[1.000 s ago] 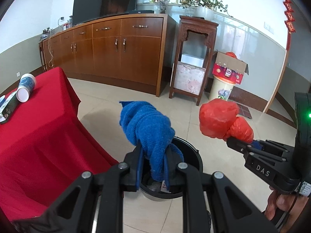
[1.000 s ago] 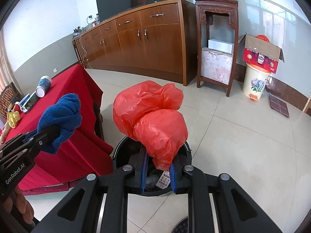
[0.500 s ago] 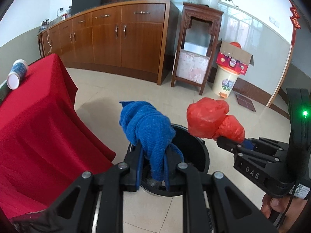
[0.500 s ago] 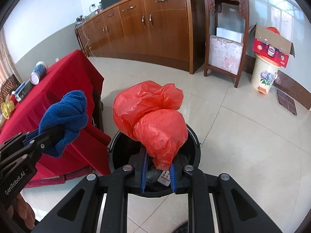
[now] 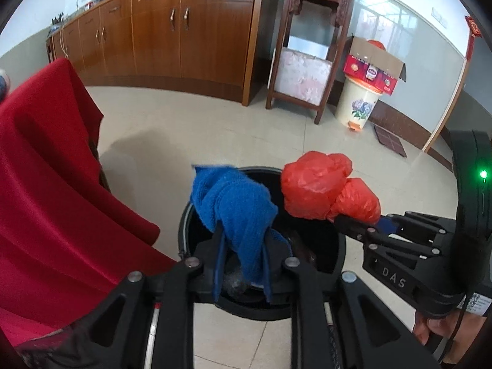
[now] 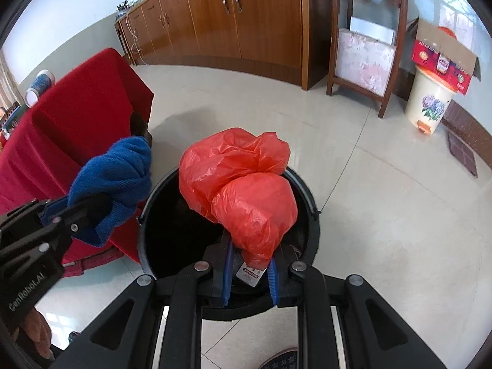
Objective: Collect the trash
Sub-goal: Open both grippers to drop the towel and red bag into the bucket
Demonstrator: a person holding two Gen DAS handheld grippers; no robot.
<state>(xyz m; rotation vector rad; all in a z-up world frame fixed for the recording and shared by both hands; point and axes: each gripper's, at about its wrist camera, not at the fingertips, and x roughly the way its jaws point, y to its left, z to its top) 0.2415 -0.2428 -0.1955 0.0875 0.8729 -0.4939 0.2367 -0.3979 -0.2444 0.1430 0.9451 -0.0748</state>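
Above the black bin (image 5: 326,261), both tools point steeply down toward its open mouth. Left tool (image 5: 243,246): its jaws are opening, yet the blue cloth (image 5: 236,209) remains between the blue pads, bunched above the fingertips with a loose end hanging toward the bin's interior. Right tool (image 6: 250,258): jaws closed tight on the neck of a knotted red plastic bag (image 6: 240,184), whose two bulging lobes stand above the fingertips, directly over the bin; a small white label (image 6: 250,272) hangs below the grip. Seen from the left wrist, the red bag sits just beside the cloth, to its right, both over the bin's rim. A hand (image 5: 436,329) grasps the right tool's handle at the lower right edge. Bin: on the pale tiled floor (image 6: 384,215), close against the draped corner of a red tablecloth (image 5: 46,200) covering the tabletop. Background: a long wooden sideboard (image 5: 184,33) along the wall, a carved wooden stand (image 5: 310,49) beside it, then a flowered cream pedal bin (image 5: 358,104) bearing an open cardboard box (image 5: 375,67).
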